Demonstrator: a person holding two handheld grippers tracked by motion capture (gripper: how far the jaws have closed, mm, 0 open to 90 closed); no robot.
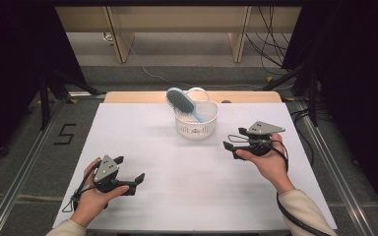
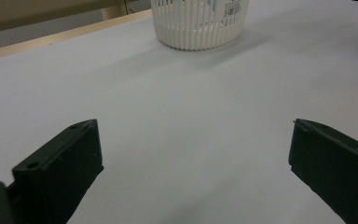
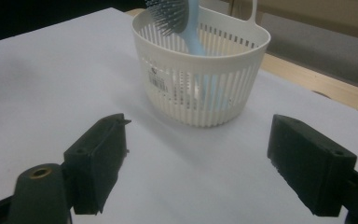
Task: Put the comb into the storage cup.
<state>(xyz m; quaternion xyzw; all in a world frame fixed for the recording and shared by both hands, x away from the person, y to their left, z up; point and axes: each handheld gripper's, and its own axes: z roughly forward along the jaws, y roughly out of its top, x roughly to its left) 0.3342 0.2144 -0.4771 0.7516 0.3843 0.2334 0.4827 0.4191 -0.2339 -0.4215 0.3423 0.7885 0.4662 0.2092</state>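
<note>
White sheeting is covering the desk (image 1: 187,191) you are working at, with a strip of bare wood showing along its far edge. Starting at the left, you are holding the left hand-held gripper (image 1: 128,173) low over the near left part of the desk, your left hand (image 1: 94,199) wrapped around its body and its cable trailing off toward the near edge. Its jaws are standing wide apart with nothing between them, pointing up the desk and to the right. In the left gripper view those jaws are framing bare white surface, and the bottom of the basket (image 2: 200,25) is showing far ahead at the top.

Moving toward the middle, the white slotted basket (image 1: 196,125) is sitting on the far centre of the desk, well apart from the left hand-held gripper. A light blue hairbrush (image 1: 183,102) is leaning inside it, handle down in the basket and bristled head sticking up past the rim toward the left. A white loop handle is rising from the basket's far rim.

At the right, you are holding the right hand-held gripper (image 1: 232,140) in your right hand (image 1: 270,164), near the basket's right side and apart from it. Its jaws are also spread wide and empty, and in the right gripper view they are flanking the basket (image 3: 200,88) and the hairbrush (image 3: 186,23).
</note>
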